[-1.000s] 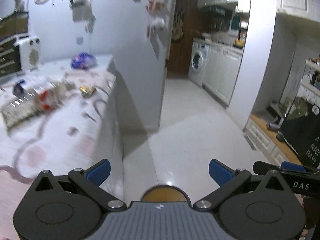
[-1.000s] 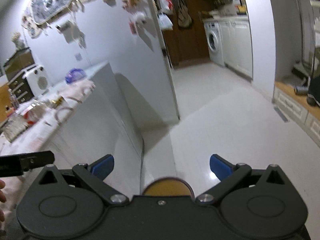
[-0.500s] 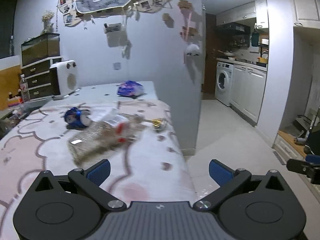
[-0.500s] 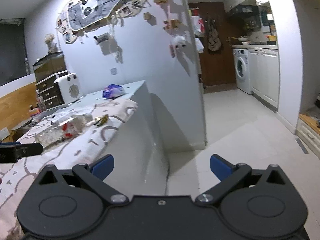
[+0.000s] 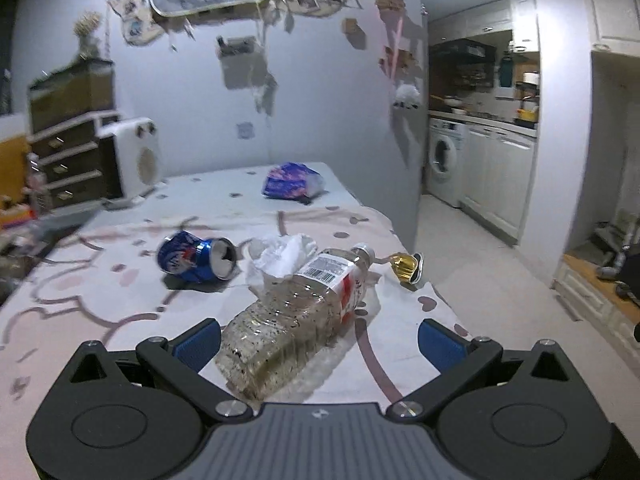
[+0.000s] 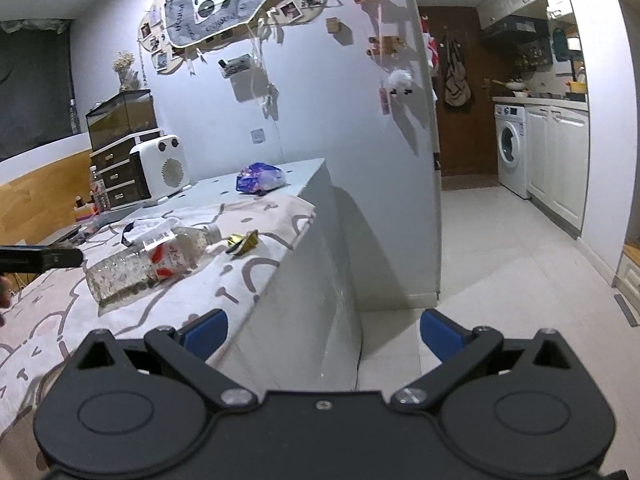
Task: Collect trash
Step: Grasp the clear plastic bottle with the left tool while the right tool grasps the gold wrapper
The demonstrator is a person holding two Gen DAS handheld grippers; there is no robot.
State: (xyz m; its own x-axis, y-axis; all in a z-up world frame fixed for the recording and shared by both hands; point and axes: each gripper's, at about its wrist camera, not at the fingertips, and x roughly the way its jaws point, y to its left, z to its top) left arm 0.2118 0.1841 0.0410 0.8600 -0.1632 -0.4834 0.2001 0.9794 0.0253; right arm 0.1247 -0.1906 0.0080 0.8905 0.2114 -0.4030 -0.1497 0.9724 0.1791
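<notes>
The left tool (image 5: 318,342) hangs low over the bench (image 5: 100,312) with its blue pads wide apart and nothing between them but the base of the plastic bottle (image 5: 296,312), which lies on its side, its bottom partly hidden behind the tool body. The right tool (image 6: 323,330), pads likewise spread and empty, sits off the bench's right edge, over open floor (image 6: 500,272) that runs clear toward 1 o'clock. At 12 o'clock past the bottle a crumpled tissue (image 5: 282,256) leans against its shoulder; a crushed blue can (image 5: 196,256) lies at 11 o'clock, a gold wrapper (image 5: 406,266) at 1 o'clock, close to the bench edge. Farther back lies a purple packet (image 5: 292,186), slightly blurred. A white heater (image 5: 136,156) stands at 10 o'clock. Beyond, at 2 o'clock, stands a washing machine (image 5: 444,160).
</notes>
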